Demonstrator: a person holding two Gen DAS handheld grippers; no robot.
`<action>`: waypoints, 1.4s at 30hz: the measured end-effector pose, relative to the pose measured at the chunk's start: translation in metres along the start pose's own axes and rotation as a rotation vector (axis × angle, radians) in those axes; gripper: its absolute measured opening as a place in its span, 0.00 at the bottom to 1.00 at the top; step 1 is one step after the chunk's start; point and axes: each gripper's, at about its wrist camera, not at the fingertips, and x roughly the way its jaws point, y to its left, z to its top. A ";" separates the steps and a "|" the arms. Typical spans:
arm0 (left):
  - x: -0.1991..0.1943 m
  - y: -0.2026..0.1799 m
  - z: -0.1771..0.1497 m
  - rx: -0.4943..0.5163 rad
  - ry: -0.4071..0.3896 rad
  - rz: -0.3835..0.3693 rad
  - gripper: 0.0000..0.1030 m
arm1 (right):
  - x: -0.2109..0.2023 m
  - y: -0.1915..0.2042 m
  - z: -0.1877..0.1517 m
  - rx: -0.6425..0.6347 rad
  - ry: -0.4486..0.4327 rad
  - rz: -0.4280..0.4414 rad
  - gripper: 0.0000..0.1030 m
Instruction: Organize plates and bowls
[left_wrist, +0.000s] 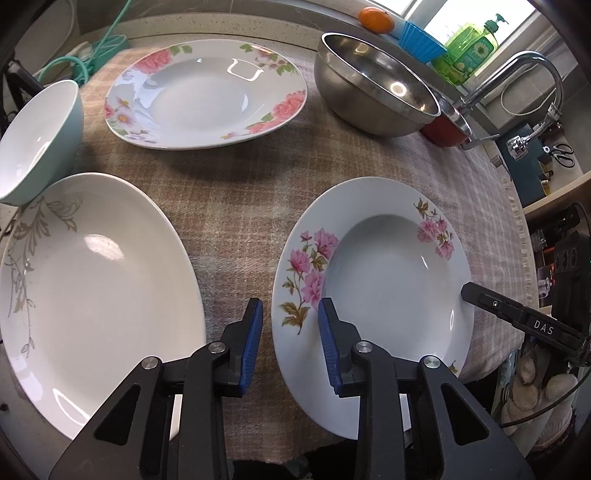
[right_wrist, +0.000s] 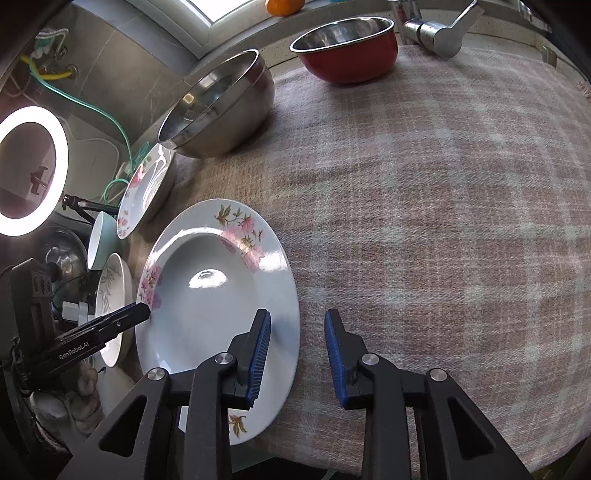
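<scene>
Left gripper (left_wrist: 290, 314): jaws part-open, straddling left rim of pink-flower deep plate (left_wrist: 373, 295) at lower right of frame, pads not pressing. Right gripper (right_wrist: 297, 326): same gap, straddling opposite rim (right_wrist: 218, 295), no grip. White oval plate (left_wrist: 92, 295) cut off lower left, teal bowl (left_wrist: 37, 140) overlapping its edge. Red pot (left_wrist: 447, 127) mostly hidden behind steel bowl (left_wrist: 373, 92).

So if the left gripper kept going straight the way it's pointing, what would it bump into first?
Probably the rim of the pink-flowered plate. The left gripper points steeply down with its open jaws straddling that plate's left edge, one finger over the plate and the other over the plaid cloth. Depth is hard to judge.
</scene>
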 end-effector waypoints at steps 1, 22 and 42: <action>0.000 0.001 0.000 0.001 0.002 -0.002 0.28 | 0.002 0.002 0.000 0.000 0.003 0.005 0.25; 0.001 0.000 0.002 -0.007 0.002 -0.027 0.24 | 0.005 0.010 0.000 -0.026 0.015 0.008 0.19; 0.005 -0.016 0.000 0.005 0.008 -0.061 0.24 | -0.009 -0.007 -0.007 0.016 -0.001 -0.019 0.19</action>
